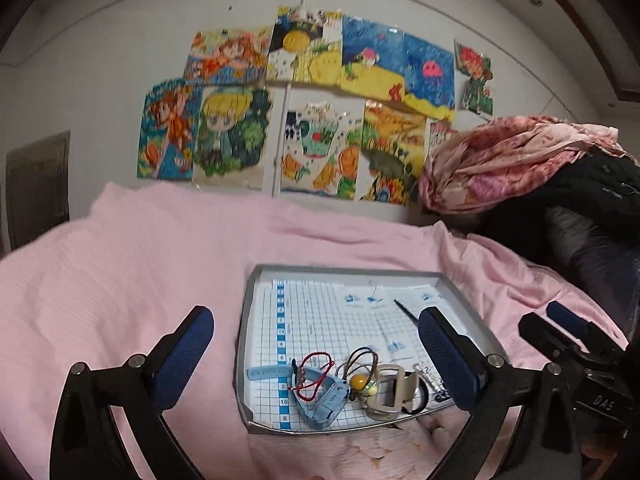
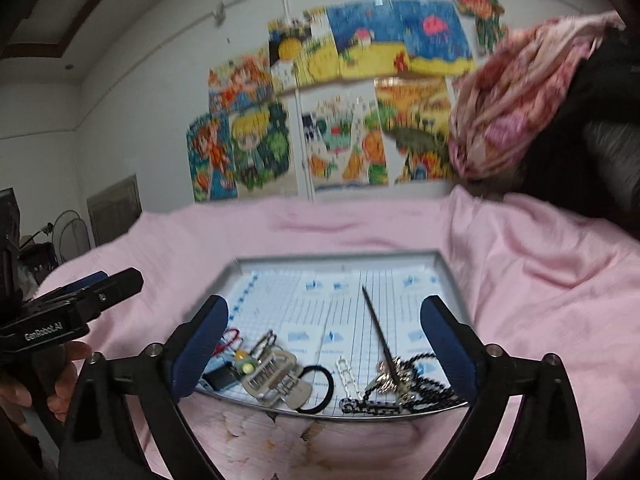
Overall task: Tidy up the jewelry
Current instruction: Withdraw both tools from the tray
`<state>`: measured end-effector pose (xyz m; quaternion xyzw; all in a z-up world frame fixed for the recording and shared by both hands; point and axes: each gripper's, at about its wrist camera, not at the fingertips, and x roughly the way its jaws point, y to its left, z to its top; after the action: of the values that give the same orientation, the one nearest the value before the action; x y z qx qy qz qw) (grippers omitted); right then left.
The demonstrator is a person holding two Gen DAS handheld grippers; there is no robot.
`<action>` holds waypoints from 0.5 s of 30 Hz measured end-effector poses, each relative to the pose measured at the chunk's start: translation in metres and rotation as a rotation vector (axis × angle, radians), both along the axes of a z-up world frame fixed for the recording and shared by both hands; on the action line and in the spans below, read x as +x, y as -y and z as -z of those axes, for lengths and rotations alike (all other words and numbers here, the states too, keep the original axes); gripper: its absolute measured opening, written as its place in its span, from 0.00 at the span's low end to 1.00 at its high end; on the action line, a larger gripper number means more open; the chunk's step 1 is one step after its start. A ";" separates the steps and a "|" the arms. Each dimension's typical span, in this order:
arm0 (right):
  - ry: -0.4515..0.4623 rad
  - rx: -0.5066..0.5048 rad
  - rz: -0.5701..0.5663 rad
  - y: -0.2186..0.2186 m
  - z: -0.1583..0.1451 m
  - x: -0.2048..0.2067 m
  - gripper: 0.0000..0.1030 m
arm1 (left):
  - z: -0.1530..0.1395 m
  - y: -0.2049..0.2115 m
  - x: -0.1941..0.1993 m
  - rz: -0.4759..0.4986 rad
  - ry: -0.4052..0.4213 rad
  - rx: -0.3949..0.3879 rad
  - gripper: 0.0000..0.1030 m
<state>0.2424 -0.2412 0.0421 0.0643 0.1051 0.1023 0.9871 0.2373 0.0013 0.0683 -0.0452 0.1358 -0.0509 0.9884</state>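
Tray [image 2: 448,276]: tangled light jewelry; bead chain [image 2: 424,376] limp, slippery, take at a bunched loop; hair stick [image 2: 378,328] stiff; left gripper [image 1: 316,344], right gripper [image 2: 324,332] both spread, empty

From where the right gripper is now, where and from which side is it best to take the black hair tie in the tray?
Probably the far right arc of the black hair tie, coming from above. It lies flat on the tray, its left side hidden beside the beige clip, while the right arc has bare paper around it. The right gripper has its jaws open.
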 end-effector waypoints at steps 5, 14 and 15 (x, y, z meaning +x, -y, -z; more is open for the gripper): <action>0.066 -0.011 0.017 0.005 -0.015 -0.026 0.98 | -0.005 0.000 -0.024 -0.005 0.045 0.015 1.00; 0.129 -0.027 0.032 0.008 -0.021 -0.067 0.98 | 0.000 -0.007 -0.067 -0.008 0.057 0.015 1.00; 0.136 -0.027 0.034 0.007 -0.021 -0.071 0.98 | 0.001 -0.008 -0.073 -0.009 0.059 0.016 1.00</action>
<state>0.1712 -0.2483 0.0628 0.0455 0.0381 0.0885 0.9943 0.1641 0.0091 0.0673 -0.0364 0.1066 -0.0465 0.9925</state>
